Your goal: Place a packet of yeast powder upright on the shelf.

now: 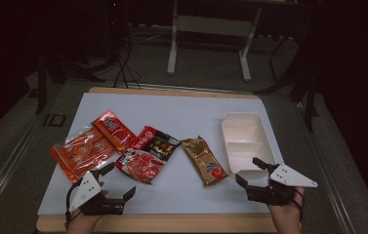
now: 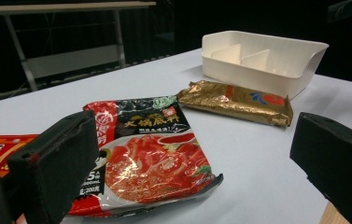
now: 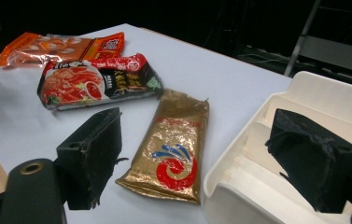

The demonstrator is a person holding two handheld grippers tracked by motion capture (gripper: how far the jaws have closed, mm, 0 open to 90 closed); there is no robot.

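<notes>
Both jaws stand wide apart with nothing in them, so my left gripper should slide low around the red packet lying flat just ahead on the surface, then squeeze its edge gently.

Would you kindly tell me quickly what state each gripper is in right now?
Left gripper: open, holding nothing, near the red packet.
Right gripper: open, holding nothing, at the white tray's near end.

We see the packets lying in a row along the desk's middle, the tray at its right edge.
</notes>
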